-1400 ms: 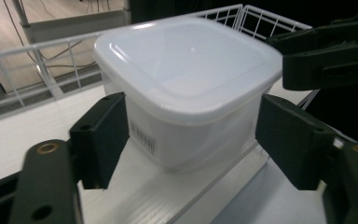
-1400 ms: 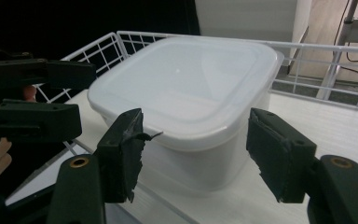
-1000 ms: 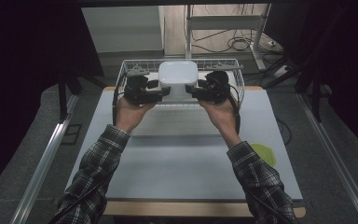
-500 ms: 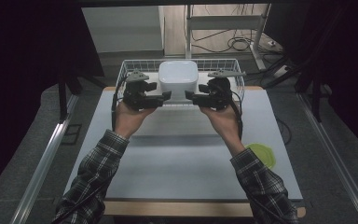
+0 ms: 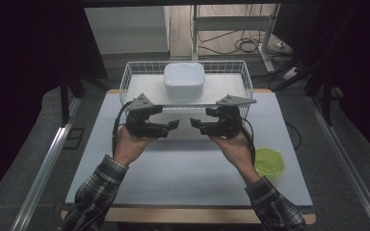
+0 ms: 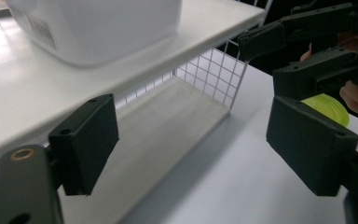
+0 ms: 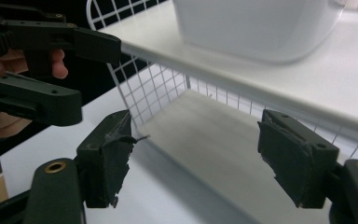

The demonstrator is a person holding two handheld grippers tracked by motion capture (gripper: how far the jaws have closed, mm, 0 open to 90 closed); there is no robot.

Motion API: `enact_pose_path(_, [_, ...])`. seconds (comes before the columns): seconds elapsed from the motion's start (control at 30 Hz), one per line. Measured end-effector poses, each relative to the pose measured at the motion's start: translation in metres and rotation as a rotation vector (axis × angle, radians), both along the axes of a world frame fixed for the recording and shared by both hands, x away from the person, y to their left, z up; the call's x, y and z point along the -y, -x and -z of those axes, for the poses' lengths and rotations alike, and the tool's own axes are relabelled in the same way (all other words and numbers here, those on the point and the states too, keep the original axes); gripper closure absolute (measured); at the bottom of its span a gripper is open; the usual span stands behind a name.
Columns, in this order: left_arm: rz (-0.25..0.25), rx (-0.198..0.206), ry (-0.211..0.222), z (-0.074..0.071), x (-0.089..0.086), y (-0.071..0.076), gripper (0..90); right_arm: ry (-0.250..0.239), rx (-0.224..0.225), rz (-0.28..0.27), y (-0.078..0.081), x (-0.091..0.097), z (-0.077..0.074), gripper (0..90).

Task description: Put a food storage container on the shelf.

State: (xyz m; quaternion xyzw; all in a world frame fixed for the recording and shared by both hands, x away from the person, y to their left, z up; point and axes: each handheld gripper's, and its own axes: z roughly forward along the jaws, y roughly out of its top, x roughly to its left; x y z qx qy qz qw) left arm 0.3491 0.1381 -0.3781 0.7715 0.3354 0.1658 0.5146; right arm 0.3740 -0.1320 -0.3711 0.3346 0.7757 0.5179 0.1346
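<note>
- white square container point(image 5: 183, 80) sits on a white board point(image 5: 221, 86) laid inside a white wire basket point(image 5: 125, 83) at the far edge of the white table point(image 5: 183, 168). container is upright, about mid-board, slightly left of centre in the high view.
- left gripper point(image 5: 173, 125) is in front of the basket's near rim, just left of centre, held in the person's left hand point(image 5: 130, 144). jaws point inward toward the other gripper. they have just been opening and now stand released, nothing between the pads.
- right gripper point(image 5: 195, 124) mirrors it, held in the right hand point(image 5: 231, 147), just right of centre. jaws have just been opening as well; released, gap empty.
- the two gripper tips face each other, near but apart, over the table just before the basket.
- neither gripper touches the container or the board; the container is beyond and above them in the basket.
- left gripper view: own pads point(image 6: 86, 142) wide apart; board edge point(image 6: 135, 51) and container base point(image 6: 98, 28) upper left, basket mesh point(image 6: 209, 74) behind; the other gripper point(image 6: 298, 51) at upper right; green lid point(image 6: 326, 105) seen past it.
- right gripper view: own pads point(image 7: 107, 158) apart, the rubber looks frayed; container point(image 7: 256, 25) above on the board point(image 7: 279, 84); the other gripper point(image 7: 51, 70) at left.
- green lid point(image 5: 269, 162) lies flat on the table at the right, near the right forearm, well apart from the basket.
- plaid sleeves point(image 5: 96, 192) enter from the bottom of the high view.
</note>
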Motion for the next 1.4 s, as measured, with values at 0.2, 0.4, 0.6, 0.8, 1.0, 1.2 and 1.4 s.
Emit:
enact_pose_path(0.2, [0.006,-0.001,0.01,0.023,-0.008,0.021,11.4,0.021,0.001,-0.026,0.016,0.007,0.019,20.0])
enact_pose_path(0.4, [0.024,-0.02,0.034,0.039,-0.015,0.034,10.1,0.034,-0.011,-0.028,0.026,0.011,0.035,16.1])
enact_pose_path(0.6, [0.039,-0.051,0.045,0.066,-0.02,0.046,7.3,0.07,-0.027,-0.037,0.031,0.015,0.056,11.0])
enact_pose_path(0.8, [0.009,-0.046,0.021,0.078,-0.023,0.057,2.9,0.069,-0.04,-0.047,0.039,0.022,0.07,9.9])
enact_pose_path(1.0, [-0.015,-0.046,-0.012,0.094,-0.025,0.07,1.3,0.063,-0.041,-0.061,0.048,0.027,0.08,9.6])
enact_pose_path(1.2, [-0.071,-0.069,-0.025,0.109,-0.03,0.079,3.1,0.072,-0.05,-0.061,0.06,0.029,0.088,10.2])
enact_pose_path(1.4, [-0.085,-0.074,-0.025,0.121,-0.037,0.085,7.1,0.102,-0.03,-0.036,0.069,0.034,0.096,10.0])
